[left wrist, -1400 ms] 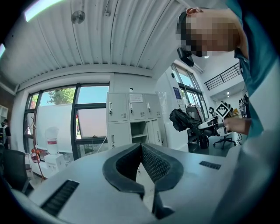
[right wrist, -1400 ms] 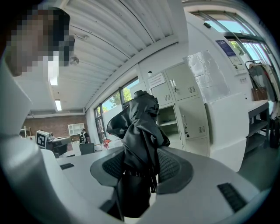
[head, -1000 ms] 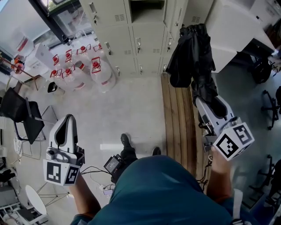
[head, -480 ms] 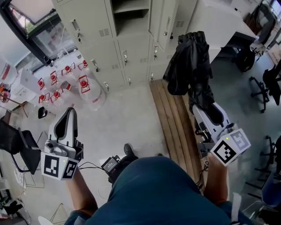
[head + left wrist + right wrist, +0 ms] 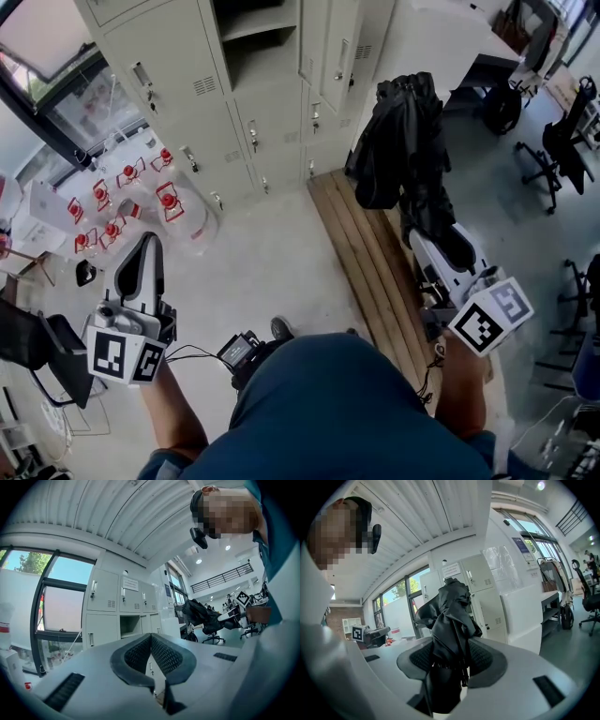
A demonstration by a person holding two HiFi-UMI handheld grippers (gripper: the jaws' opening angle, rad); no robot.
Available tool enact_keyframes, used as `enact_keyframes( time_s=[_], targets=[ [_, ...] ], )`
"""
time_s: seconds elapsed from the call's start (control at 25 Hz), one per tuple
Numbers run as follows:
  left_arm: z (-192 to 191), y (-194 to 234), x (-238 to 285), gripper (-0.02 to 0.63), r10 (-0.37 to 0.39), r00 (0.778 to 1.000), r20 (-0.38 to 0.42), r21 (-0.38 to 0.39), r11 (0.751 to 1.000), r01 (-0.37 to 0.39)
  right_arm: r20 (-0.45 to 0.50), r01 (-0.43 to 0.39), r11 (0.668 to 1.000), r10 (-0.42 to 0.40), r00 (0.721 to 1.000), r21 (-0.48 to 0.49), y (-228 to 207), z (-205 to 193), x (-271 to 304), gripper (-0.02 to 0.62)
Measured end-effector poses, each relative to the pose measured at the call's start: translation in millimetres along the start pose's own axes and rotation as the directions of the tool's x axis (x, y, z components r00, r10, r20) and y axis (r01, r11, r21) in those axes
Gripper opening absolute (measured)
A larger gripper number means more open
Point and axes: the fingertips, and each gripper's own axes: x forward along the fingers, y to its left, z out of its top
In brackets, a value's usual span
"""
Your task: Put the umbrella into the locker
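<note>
Nearest the person, the left tongs (image 5: 147, 246) are closed on nothing. In the left gripper view the two dark pads (image 5: 140, 654) meet at their tips with no object between them. The right tongs (image 5: 424, 232) grip the umbrella (image 5: 401, 141), a folded black bundle. Its long axis runs on from the tongs, away from the person and toward the lockers (image 5: 178, 103). It hangs in the air above the slatted wooden surface (image 5: 361, 244), not touching it.

Farther off, the open compartment (image 5: 261, 52) lies ahead of the umbrella's far end and off to its left in the head view, roughly between the lines of the two tongs. Only the right hand carries the umbrella, so the coming move probably swings that hand leftward and forward, tip first.

The head view lays out this offset, but the loose fabric hides the grip there. The right gripper view shows the pads (image 5: 485, 660) pressing on the bunched umbrella (image 5: 451, 616), which blocks the middle of that view. The open compartment cannot be picked out there. The left gripper view shows the opening (image 5: 130, 626) plainly, almost straight ahead.
</note>
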Motion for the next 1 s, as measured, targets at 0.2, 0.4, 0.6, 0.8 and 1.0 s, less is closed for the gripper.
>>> enact_keyframes(
  time_s=[0.2, 0.4, 0.6, 0.8, 1.0],
  targets=[
    [0.6, 13.1, 9.4, 0.018, -0.038, 0.999, 0.011, -0.003, 0.999, 0.038, 0.021, -0.011, 0.997, 0.009, 1.000, 0.072, 10.5, -3.5, 3.3, 0.202],
    [-3.7, 17.1, 21.4, 0.018, -0.075, 0.997, 0.015, -0.008, 0.997, 0.075, 0.039, -0.005, 0.994, 0.001, 0.999, 0.113, 14.9, -3.8, 8.2, 0.201],
    [-3.5, 22.7, 30.6, 0.018, -0.103, 0.995, 0.018, -0.009, 0.995, 0.103, 0.046, 0.015, 0.993, -0.021, 0.999, 0.118, 15.9, -2.0, 12.8, 0.201],
    [-4.0, 46.6, 30.3, 0.018, -0.112, 0.993, 0.024, -0.003, 0.994, 0.112, 0.061, 0.037, 0.992, -0.045, 0.997, 0.118, 22.5, 1.4, 28.1, 0.201],
    [-9.1, 79.7, 13.6, 0.018, -0.097, 0.995, 0.021, -0.003, 0.995, 0.097, 0.076, 0.045, 0.992, -0.054, 0.996, 0.119, 37.2, 3.0, 46.4, 0.201]
  ],
)
